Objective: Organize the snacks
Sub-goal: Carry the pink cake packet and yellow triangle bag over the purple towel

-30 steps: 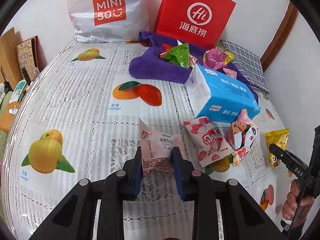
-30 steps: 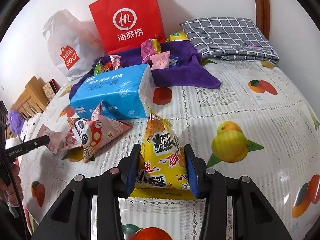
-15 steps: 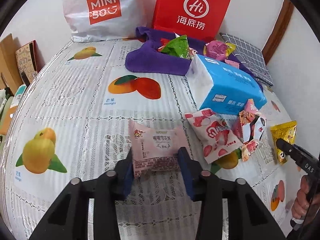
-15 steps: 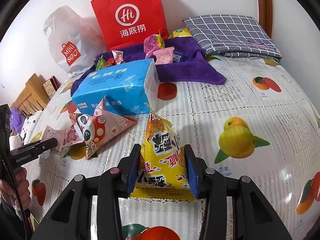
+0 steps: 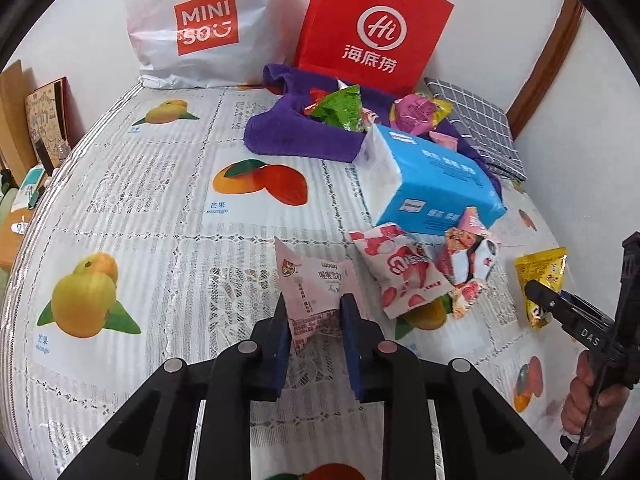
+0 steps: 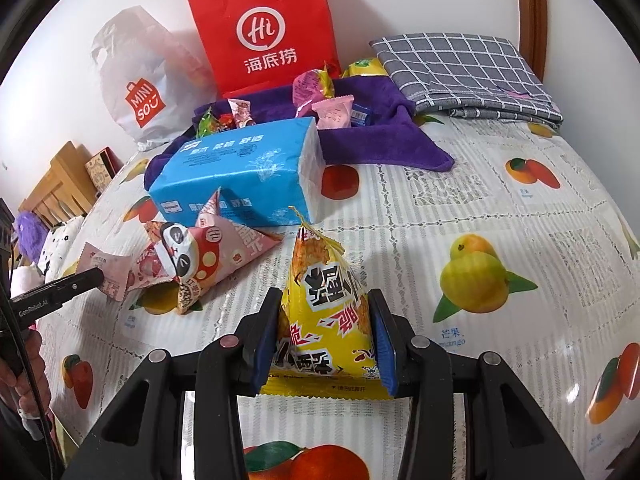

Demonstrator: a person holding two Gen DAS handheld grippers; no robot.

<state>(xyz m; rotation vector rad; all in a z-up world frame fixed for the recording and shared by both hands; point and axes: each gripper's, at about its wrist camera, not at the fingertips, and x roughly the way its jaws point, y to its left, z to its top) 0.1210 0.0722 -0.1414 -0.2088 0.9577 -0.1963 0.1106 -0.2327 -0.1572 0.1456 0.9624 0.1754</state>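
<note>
Snacks sit clamped in both claws: my left gripper (image 5: 314, 316) pinches the pink packet (image 5: 316, 286), my right gripper (image 6: 326, 332) the yellow pouch (image 6: 328, 304), purple towel (image 6: 368, 136) heap lying far ahead.

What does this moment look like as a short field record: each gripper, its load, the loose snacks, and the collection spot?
left gripper: shut on pink packet
right gripper: shut on yellow packet
loose snacks: strawberry packet and panda packet lying on the tablecloth in front of the tissue pack
collection spot: purple towel with several snacks on it
backdrop: red bag and white bag against the wall
</note>
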